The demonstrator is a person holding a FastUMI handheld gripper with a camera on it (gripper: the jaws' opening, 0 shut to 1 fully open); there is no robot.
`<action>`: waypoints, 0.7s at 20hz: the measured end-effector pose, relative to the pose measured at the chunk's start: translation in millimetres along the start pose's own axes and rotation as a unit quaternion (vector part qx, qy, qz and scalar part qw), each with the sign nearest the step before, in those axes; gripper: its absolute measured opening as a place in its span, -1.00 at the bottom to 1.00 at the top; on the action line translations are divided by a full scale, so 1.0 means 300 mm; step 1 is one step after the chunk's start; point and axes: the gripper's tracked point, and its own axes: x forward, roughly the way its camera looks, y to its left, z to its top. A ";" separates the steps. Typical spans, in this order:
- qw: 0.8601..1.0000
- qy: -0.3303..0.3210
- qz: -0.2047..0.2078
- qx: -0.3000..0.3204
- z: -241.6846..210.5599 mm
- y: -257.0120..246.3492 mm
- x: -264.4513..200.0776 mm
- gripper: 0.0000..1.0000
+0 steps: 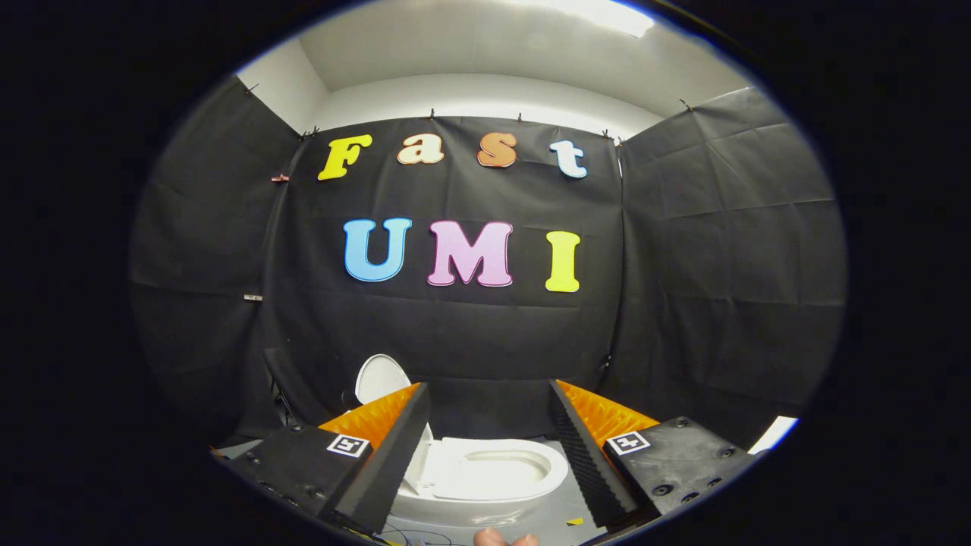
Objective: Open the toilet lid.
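**A:** Toilet [485, 474] sits just ahead of the gripper [489, 455], low between the two fingers and a little beyond their tips. Where's the lid?

**B:** Toilet lid [381, 377] is already standing up, tilted back at the far left end of the bowl, showing above and behind the left finger [394, 447]. The seat ring [497, 472] lies flat and the bowl is open to view.

**A:** So which way does the toilet's long axis run from here?

**B:** Crosswise to the fingers, I'd say: hinge end to the left, front of the bowl toward the right finger [580, 447]. The lid's hinge is partly hidden by the left finger, so I can't tell exactly how far back it leans.

**A:** And the gripper?

**B:** Spread wide, holding nothing; the fingers straddle the bowl without touching it. Fingertips of a person's hand [504, 539] show at the very bottom, just under the gap.

**A:** What does that leave to do?

**B:** Judging by how it stands, the lid is raised, so the job looks done or nearly so. If it needed a last nudge, that would go leftward and back, toward the hinge side, with the left finger the nearer one.

**A:** Floor?

**B:** Grey floor [561, 516] around the base, with a thin cable [410, 537] lying near its close edge.
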 end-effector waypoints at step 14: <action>1.000 -0.004 -0.003 -0.004 0.014 -0.001 -0.006 0.95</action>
